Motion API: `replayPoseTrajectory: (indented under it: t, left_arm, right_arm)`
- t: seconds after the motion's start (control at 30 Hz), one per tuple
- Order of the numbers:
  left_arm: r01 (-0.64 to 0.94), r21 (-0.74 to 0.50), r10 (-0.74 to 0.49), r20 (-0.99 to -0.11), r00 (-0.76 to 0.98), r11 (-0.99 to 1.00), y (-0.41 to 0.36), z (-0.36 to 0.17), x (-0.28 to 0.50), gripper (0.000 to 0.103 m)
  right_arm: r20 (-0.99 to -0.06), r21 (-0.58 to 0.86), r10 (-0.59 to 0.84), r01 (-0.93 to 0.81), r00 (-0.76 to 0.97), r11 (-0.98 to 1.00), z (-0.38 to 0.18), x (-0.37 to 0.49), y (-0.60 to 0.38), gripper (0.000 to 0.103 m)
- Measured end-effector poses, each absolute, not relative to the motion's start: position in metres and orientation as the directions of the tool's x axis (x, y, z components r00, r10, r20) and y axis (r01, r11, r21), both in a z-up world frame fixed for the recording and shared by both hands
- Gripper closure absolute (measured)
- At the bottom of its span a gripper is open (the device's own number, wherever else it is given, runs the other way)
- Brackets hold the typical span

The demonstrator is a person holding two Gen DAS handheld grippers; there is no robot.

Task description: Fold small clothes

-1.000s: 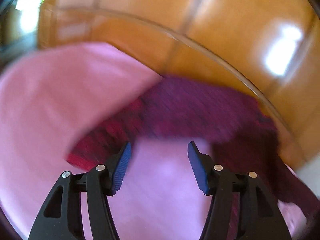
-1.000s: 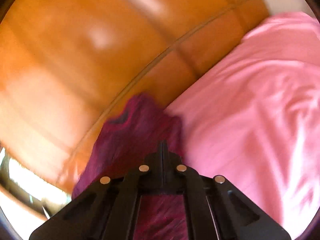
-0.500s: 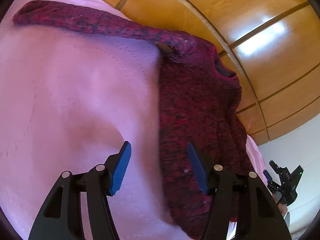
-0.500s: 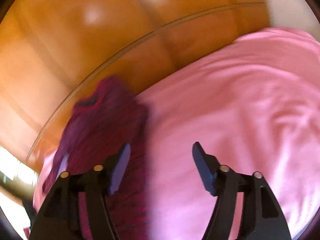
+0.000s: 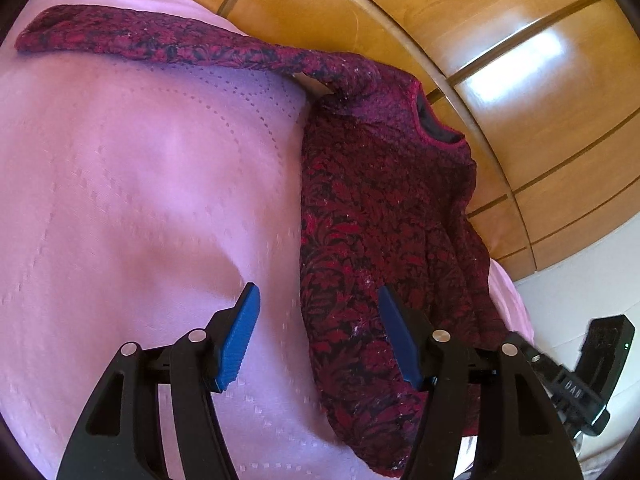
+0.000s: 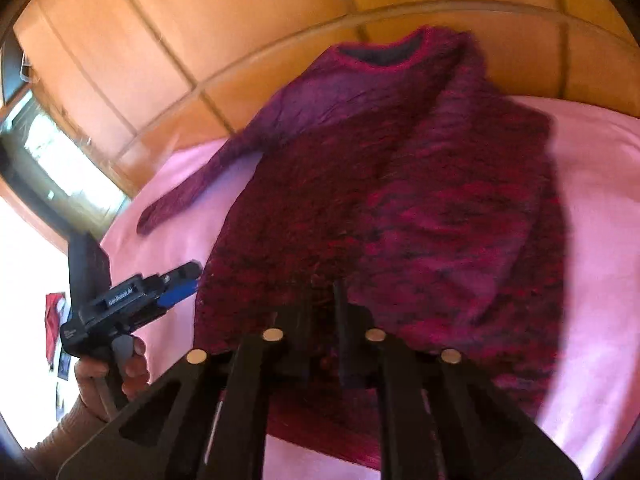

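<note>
**Two tools, one sweater on the bed**

My left tool [image 5: 316, 336] hangs wide open over the sweater's [image 5: 384, 216] side edge, gripping nothing. My right tool [image 6: 323, 312] is pinched tight on its hem. It lies flat on the pink bedspread [image 5: 140, 184], one sleeve [image 5: 160, 44] stretched out.

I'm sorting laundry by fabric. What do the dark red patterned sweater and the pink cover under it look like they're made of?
The dark red patterned sweater looks like a thick, fuzzy knit, perhaps wool or a blend: nubbly matte surface with pale lint specks. The pink cover looks like smooth, thin woven cloth, maybe cotton, matte, with stitched dotted lines.
</note>
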State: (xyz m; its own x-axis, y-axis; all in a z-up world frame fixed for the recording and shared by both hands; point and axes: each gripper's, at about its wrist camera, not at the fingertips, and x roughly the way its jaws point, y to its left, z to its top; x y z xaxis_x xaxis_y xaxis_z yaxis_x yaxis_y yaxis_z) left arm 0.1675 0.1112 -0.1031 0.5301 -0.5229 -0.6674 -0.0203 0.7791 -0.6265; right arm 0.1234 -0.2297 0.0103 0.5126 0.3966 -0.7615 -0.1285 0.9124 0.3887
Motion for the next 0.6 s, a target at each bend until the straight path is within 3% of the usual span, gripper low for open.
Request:
replayPoseTrajectory:
  t: [0.13, 0.23, 0.27, 0.33, 0.5, 0.57, 0.6]
  left_arm:
    - [-0.021, -0.64, -0.54, -0.664, 0.517, 0.768, 0.111, -0.109, 0.172, 0.041]
    - [-0.021, -0.667, -0.562, -0.643, 0.52, 0.745, 0.109, -0.109, 0.175, 0.035]
    - [-0.022, -0.675, -0.569, -0.639, 0.518, 0.737, 0.109, -0.109, 0.177, 0.035]
    - [-0.029, -0.695, -0.585, -0.625, 0.516, 0.718, 0.108, -0.11, 0.181, 0.035]
    - [-0.031, -0.718, -0.603, -0.607, 0.518, 0.695, 0.101, -0.112, 0.192, 0.035]
    - [-0.03, -0.726, -0.61, -0.599, 0.518, 0.687, 0.099, -0.114, 0.198, 0.035]
    - [-0.034, -0.732, -0.614, -0.595, 0.518, 0.68, 0.099, -0.115, 0.201, 0.035]
  right_arm:
    - [-0.745, 0.336, 0.274, -0.012, 0.608, 0.942, 0.033, 0.11, -0.293, 0.097]
    - [-0.727, 0.262, 0.102, 0.137, 0.679, 0.955, 0.052, 0.106, -0.356, 0.099]
    - [-0.725, 0.25, 0.062, 0.177, 0.686, 0.952, 0.054, 0.105, -0.371, 0.103]
    - [-0.726, 0.189, -0.074, 0.302, 0.683, 0.934, 0.053, 0.112, -0.415, 0.103]
    - [-0.776, 0.163, -0.213, 0.515, 0.593, 0.842, 0.023, 0.121, -0.499, 0.103]
    - [-0.769, 0.201, -0.19, 0.513, 0.61, 0.835, 0.019, 0.114, -0.501, 0.096]
    - [-0.765, 0.2, -0.188, 0.503, 0.616, 0.841, 0.016, 0.112, -0.496, 0.075]
